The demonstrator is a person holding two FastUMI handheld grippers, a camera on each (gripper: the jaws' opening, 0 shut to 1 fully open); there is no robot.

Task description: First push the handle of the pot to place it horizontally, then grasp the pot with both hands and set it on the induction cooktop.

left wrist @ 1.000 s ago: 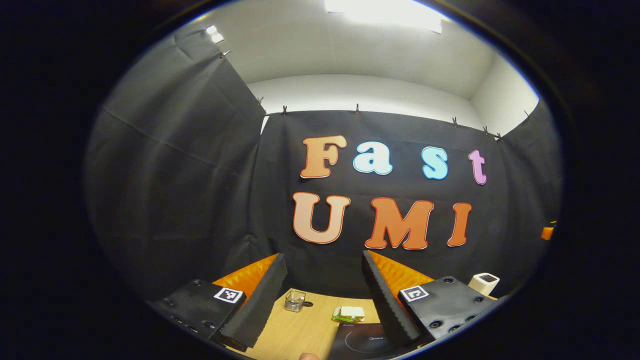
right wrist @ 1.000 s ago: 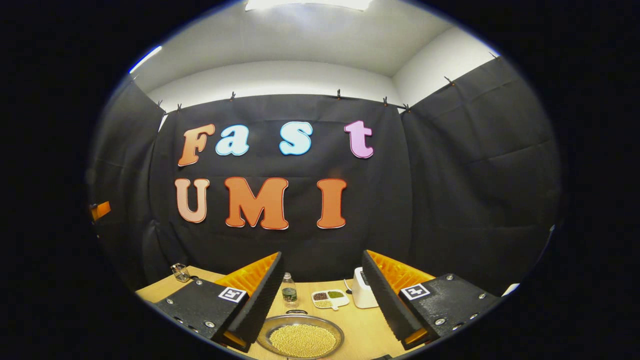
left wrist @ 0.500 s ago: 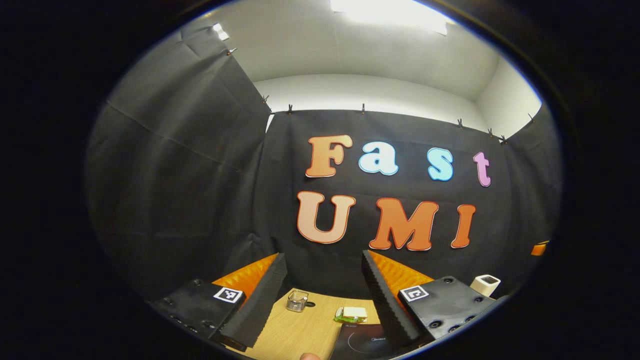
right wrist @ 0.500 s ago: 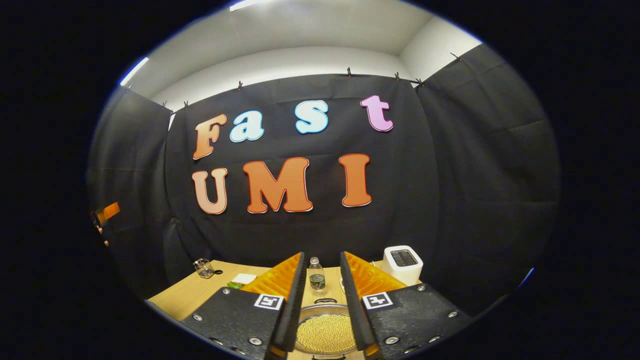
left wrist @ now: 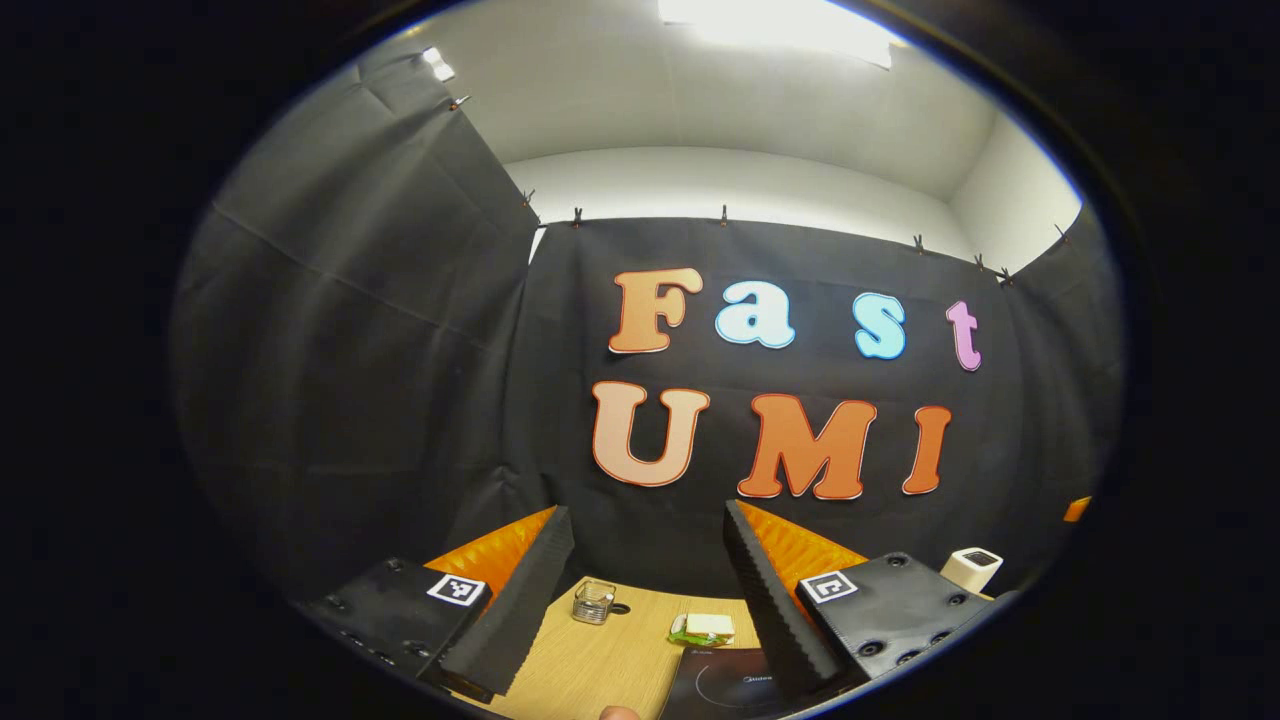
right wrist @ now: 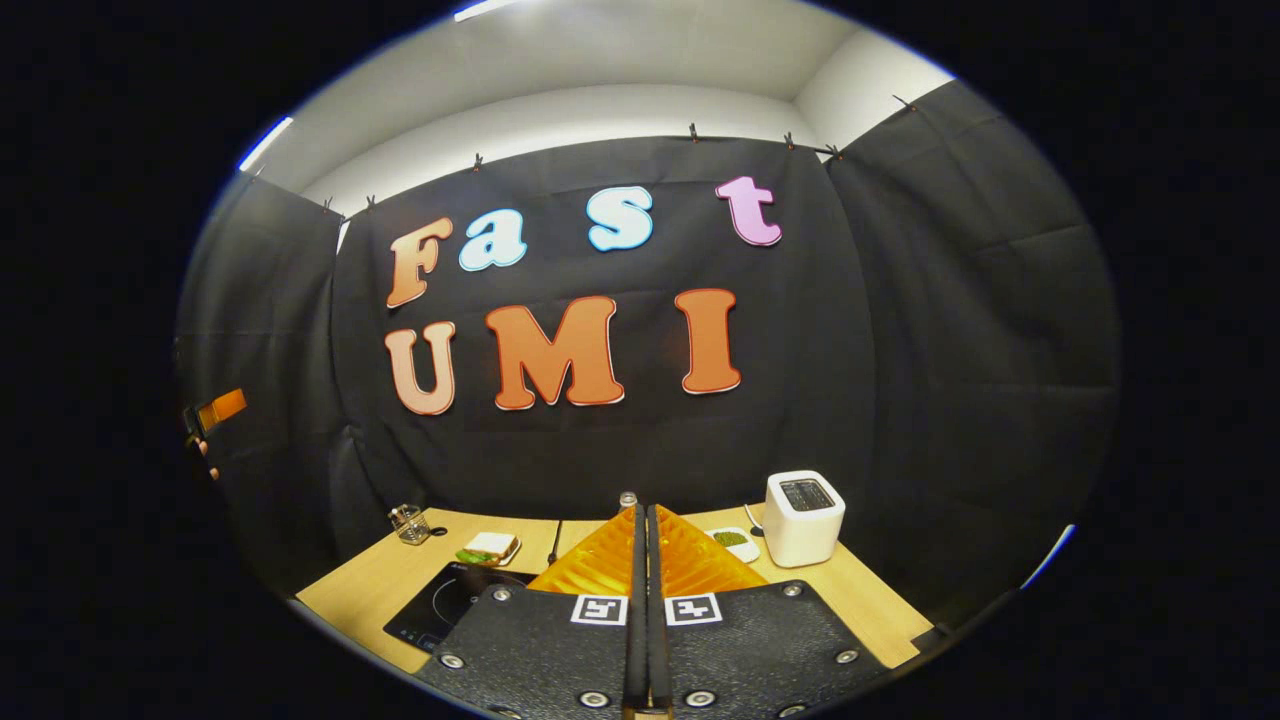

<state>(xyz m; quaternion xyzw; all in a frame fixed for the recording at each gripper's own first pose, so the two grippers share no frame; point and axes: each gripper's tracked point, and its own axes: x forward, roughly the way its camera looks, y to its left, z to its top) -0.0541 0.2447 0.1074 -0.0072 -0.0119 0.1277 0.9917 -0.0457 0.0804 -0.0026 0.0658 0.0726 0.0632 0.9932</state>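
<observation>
Where the pot sits I cannot tell: the right gripper [right wrist: 642,510] has its two fingers pressed flat together with nothing between them, and they block the stretch of table straight ahead of me. I judge that closed, blunt wedge is meant for nudging the handle level, since a single edge pushes better than a fork. The induction cooktop [right wrist: 450,605], a flat, glossy dark slab with a faint ring, lies just left of those fingers on the pale wood-grain table [right wrist: 860,600], near enough for a short carry. My left gripper [left wrist: 645,520] hangs with its ridged fingers spread wide, holding nothing, above the cooktop's corner, likely waiting for the two-handed lift. Farther out stand a clear glass cup [right wrist: 405,522], a sandwich [right wrist: 490,547] and a boxy white toaster [right wrist: 803,518].
</observation>
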